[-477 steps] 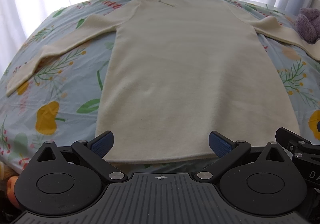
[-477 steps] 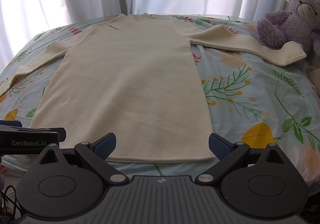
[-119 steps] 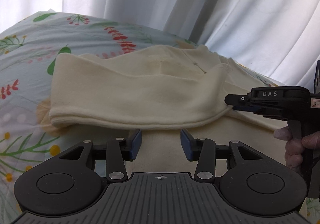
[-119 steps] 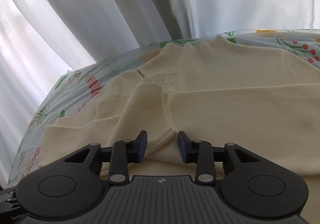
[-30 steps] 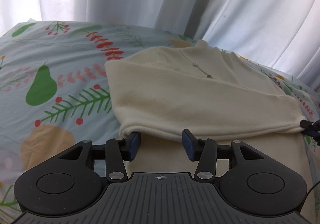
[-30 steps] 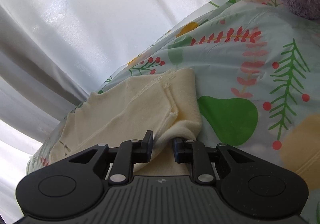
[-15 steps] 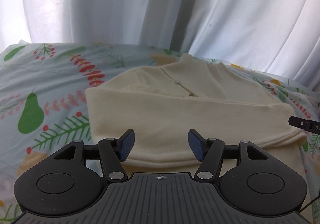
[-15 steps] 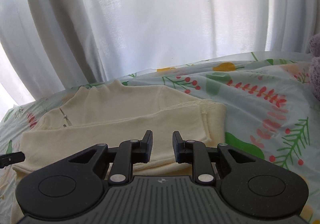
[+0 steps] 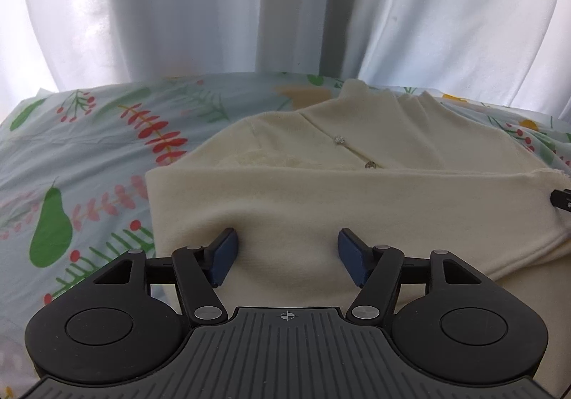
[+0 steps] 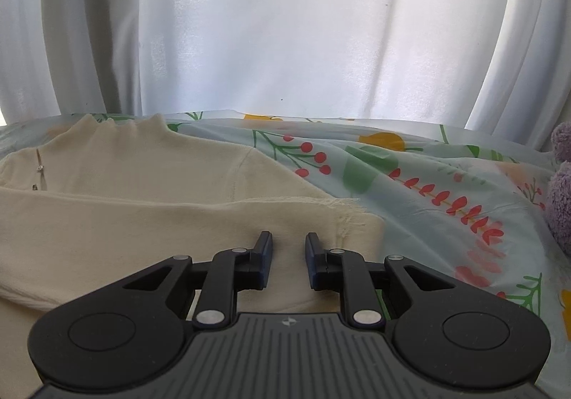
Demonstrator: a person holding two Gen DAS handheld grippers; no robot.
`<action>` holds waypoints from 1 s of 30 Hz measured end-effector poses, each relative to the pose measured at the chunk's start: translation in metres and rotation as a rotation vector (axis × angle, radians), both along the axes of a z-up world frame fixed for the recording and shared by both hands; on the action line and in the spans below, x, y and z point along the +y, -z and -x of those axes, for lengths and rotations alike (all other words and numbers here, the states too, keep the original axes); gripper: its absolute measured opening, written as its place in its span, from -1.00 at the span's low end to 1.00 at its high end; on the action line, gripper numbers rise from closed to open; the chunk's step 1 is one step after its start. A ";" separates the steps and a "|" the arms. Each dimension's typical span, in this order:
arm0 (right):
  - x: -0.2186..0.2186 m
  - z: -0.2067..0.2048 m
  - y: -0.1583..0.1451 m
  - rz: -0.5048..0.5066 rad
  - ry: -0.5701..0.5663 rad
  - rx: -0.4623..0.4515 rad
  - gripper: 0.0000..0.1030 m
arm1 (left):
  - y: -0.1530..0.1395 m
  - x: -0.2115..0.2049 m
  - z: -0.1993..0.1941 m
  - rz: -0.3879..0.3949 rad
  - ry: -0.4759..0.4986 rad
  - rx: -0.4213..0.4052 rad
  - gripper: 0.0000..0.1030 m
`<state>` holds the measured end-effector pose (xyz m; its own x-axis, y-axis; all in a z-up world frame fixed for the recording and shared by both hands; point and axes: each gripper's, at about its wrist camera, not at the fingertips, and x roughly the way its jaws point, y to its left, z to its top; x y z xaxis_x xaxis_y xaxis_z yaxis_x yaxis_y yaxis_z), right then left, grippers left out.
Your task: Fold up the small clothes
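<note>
Spreading apart above the cream fabric, the blue pads [image 9: 224, 252] of the left gripper [image 9: 287, 251] stand wide with nothing pinched between them; the jaws are opening, and only the flat surface of the folded sleeve shows in the gap. The right gripper [image 10: 288, 254] keeps its two fingers close together with a narrow gap left, and they are drawing nearer at this moment; cloth lies under and beyond the tips, but no fold is caught between them, so it holds nothing. Its black tip also pokes into the right edge of the left wrist view. Just beyond both pairs of fingers lies the cream sweater [image 9: 357, 199], spread on the bed with its high collar toward the curtain and two small metal studs near the neck. A sleeve [image 10: 178, 231] is folded straight across the chest, its frayed cuff ending at the garment's right edge, beside the right gripper's fingers. Under it all is a pale blue floral bedsheet [image 10: 428, 192] with pears, berries and leaves. White curtains [image 9: 285, 6] hang behind, and a purple plush toy [image 10: 560, 192] sits at the far right
</note>
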<state>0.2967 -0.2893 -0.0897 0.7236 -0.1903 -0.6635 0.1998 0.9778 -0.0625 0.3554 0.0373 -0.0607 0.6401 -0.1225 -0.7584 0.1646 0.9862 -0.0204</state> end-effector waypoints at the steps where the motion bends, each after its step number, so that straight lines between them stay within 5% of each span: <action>1: 0.003 0.006 -0.005 -0.016 -0.024 -0.012 -0.65 | -0.002 0.001 0.004 0.004 -0.003 0.003 0.28; 4: 0.011 0.030 -0.014 -0.032 -0.081 -0.042 -0.59 | -0.004 0.008 0.023 0.026 0.025 -0.002 0.29; 13: 0.007 0.052 -0.010 0.022 -0.057 0.008 -0.52 | -0.013 0.019 0.046 -0.074 0.006 -0.035 0.23; 17: 0.012 0.099 -0.027 -0.029 -0.162 0.020 -0.25 | -0.042 0.040 0.103 0.016 0.046 -0.031 0.34; 22: 0.010 0.200 -0.033 -0.318 -0.246 0.121 -0.15 | -0.054 0.063 0.185 0.070 0.047 0.064 0.41; 30: 0.007 0.303 -0.026 -0.390 -0.137 0.267 -0.14 | -0.023 0.084 0.253 0.067 -0.011 0.285 0.35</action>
